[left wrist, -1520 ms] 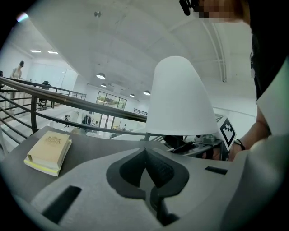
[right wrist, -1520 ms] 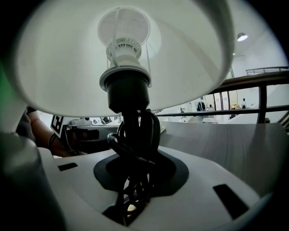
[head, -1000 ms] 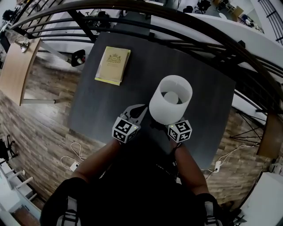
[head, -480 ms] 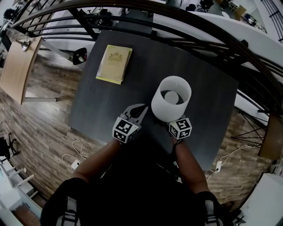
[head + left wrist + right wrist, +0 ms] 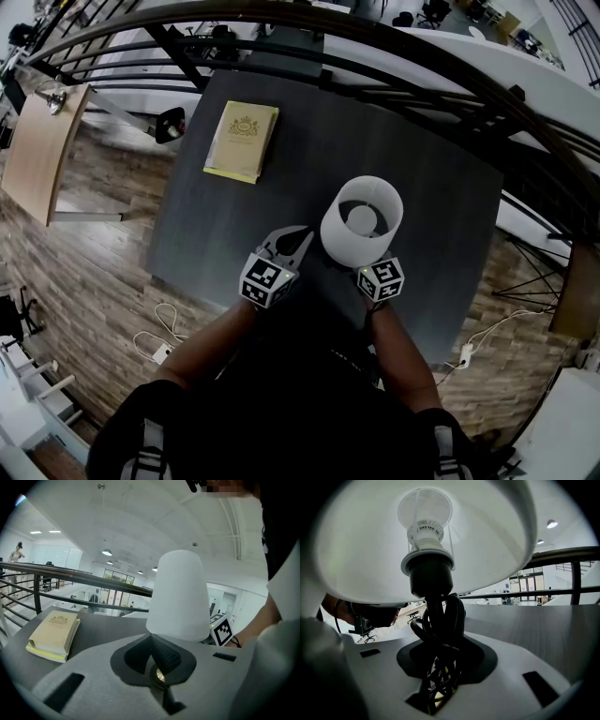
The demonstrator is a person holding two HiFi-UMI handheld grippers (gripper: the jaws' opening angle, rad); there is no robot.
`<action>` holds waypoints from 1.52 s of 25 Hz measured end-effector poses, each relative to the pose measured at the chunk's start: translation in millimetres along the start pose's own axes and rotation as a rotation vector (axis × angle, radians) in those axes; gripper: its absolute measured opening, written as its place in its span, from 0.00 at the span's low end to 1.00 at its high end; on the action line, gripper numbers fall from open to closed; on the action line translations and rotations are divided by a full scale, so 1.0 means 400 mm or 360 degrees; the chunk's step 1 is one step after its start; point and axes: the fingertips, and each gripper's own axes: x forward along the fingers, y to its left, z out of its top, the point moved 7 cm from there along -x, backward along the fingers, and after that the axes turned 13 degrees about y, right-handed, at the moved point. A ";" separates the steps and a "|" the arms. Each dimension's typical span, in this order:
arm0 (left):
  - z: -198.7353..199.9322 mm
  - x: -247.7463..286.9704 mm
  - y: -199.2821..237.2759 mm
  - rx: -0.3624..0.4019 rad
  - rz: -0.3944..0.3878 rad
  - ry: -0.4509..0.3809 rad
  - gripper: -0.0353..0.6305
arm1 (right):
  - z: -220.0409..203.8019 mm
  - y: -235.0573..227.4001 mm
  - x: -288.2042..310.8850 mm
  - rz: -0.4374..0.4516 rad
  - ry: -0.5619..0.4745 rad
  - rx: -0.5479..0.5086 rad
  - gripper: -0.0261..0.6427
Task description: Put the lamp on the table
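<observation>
I am lowering the lamp toward the table with my right gripper. From the head view its white shade is looking smaller than a second ago, sitting closer to the dark tabletop. My right jaws are just easing a little wider, with the lamp's cord-wrapped stem between them.
</observation>
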 end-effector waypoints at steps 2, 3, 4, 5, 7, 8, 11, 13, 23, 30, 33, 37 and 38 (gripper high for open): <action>-0.001 0.000 -0.005 -0.0005 -0.0009 0.0007 0.07 | -0.006 0.006 -0.004 -0.0003 -0.0002 -0.0004 0.19; -0.001 -0.001 -0.008 -0.0001 -0.0012 0.0013 0.07 | -0.009 0.010 -0.005 -0.0004 -0.0001 -0.0008 0.19; 0.000 -0.002 -0.009 0.0005 -0.0013 0.0014 0.07 | -0.012 0.013 -0.007 -0.0006 0.0002 -0.0009 0.20; 0.001 -0.003 -0.011 0.0005 -0.0014 0.0012 0.07 | -0.015 0.016 -0.010 -0.0009 0.0006 -0.0007 0.20; -0.001 -0.004 -0.014 0.0000 -0.0018 0.0007 0.07 | -0.023 0.016 -0.017 -0.0017 0.0012 0.0003 0.22; -0.003 -0.003 -0.016 0.0000 -0.0018 0.0006 0.07 | -0.027 0.015 -0.021 -0.0021 0.0012 0.0007 0.23; -0.005 -0.005 -0.024 0.0009 -0.0022 0.0001 0.07 | -0.039 0.013 -0.036 -0.0044 0.0018 0.0012 0.26; -0.007 -0.008 -0.034 0.0020 -0.0025 0.0003 0.07 | -0.052 0.015 -0.048 -0.0059 0.0032 0.0017 0.27; -0.011 -0.021 -0.083 0.0051 -0.0035 -0.0015 0.07 | -0.111 0.024 -0.089 -0.0099 0.0099 0.0032 0.29; 0.006 -0.042 -0.136 0.0081 -0.0033 -0.0048 0.07 | -0.172 0.022 -0.115 -0.0120 0.0157 0.0061 0.29; -0.005 -0.052 -0.160 0.0106 -0.0029 -0.0036 0.07 | -0.181 0.030 -0.127 -0.0117 0.0169 0.0056 0.29; -0.007 -0.065 -0.178 0.0083 -0.0015 -0.0070 0.07 | -0.172 0.041 -0.138 -0.0104 0.0153 0.0035 0.29; -0.008 -0.070 -0.184 0.0079 -0.0010 -0.0080 0.07 | -0.172 0.045 -0.143 -0.0100 0.0148 0.0030 0.29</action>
